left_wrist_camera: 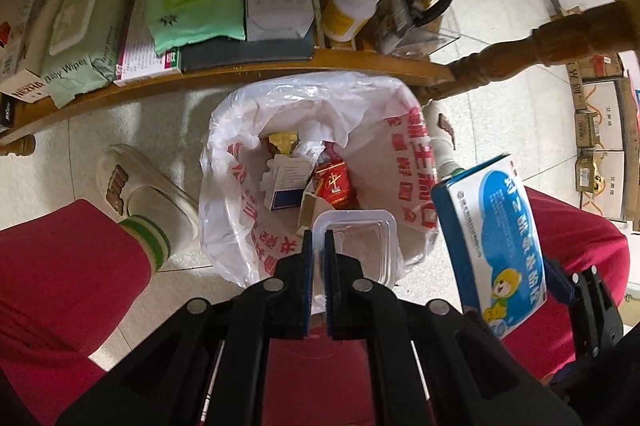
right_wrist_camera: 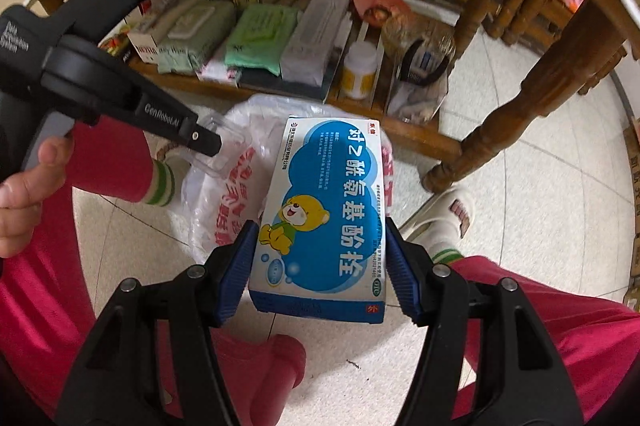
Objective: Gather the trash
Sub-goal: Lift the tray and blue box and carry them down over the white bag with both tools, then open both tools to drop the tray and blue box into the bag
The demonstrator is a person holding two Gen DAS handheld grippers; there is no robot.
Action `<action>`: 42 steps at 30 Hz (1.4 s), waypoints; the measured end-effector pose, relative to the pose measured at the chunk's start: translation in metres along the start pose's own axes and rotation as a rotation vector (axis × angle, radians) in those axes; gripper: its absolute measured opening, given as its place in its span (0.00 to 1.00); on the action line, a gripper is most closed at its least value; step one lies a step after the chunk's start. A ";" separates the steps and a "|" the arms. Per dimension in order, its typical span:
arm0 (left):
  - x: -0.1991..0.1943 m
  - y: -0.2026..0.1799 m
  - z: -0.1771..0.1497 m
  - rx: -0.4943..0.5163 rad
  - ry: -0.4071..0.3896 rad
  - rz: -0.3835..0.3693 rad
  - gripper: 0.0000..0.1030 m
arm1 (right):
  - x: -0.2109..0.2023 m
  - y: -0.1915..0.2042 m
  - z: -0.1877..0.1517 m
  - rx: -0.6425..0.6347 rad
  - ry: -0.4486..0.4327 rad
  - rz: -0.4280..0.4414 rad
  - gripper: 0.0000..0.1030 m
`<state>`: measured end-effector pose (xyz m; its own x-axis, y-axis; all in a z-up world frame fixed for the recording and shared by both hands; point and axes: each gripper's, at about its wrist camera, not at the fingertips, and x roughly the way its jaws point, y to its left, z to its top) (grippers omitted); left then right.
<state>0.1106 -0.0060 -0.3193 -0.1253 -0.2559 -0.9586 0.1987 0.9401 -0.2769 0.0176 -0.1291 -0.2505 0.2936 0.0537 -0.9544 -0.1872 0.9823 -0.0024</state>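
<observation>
Two views split the scene for us. Only the left wrist view looks into the lined trash bin (left_wrist_camera: pixel 316 162), where a red packet (left_wrist_camera: pixel 334 182) and small cartons lie at its centre. Only the right wrist view shows a hand (right_wrist_camera: pixel 20 194) at nine o'clock. We see the left gripper (left_wrist_camera: pixel 318 238) pointing steeply down, pinched tight on the wall of a clear plastic container (left_wrist_camera: pixel 360 246) over the bin's six o'clock rim. The right gripper (right_wrist_camera: pixel 320 258) clamps a blue-and-white medicine box (right_wrist_camera: pixel 324 210) printed with a yellow bear, held at the bin's three o'clock.
</observation>
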 end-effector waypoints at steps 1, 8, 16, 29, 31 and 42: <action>0.004 0.001 0.002 -0.005 0.009 -0.003 0.05 | 0.004 -0.001 0.001 0.004 0.008 0.004 0.59; 0.030 0.010 0.017 -0.058 0.060 -0.008 0.05 | 0.036 -0.001 -0.001 0.023 0.082 0.031 0.59; 0.057 0.017 0.030 -0.111 0.115 -0.014 0.05 | 0.068 0.002 -0.001 0.046 0.162 0.079 0.59; 0.084 0.029 0.040 -0.192 0.176 -0.016 0.05 | 0.105 0.003 0.000 0.097 0.244 0.118 0.59; 0.086 0.030 0.040 -0.198 0.179 -0.010 0.05 | 0.108 0.002 0.001 0.105 0.249 0.123 0.49; 0.086 0.029 0.043 -0.179 0.177 0.028 0.34 | 0.113 -0.015 0.006 0.180 0.244 0.127 0.54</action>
<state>0.1474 -0.0100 -0.4128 -0.2932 -0.2002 -0.9348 0.0308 0.9753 -0.2185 0.0590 -0.1369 -0.3570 0.0414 0.1548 -0.9871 -0.0332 0.9876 0.1534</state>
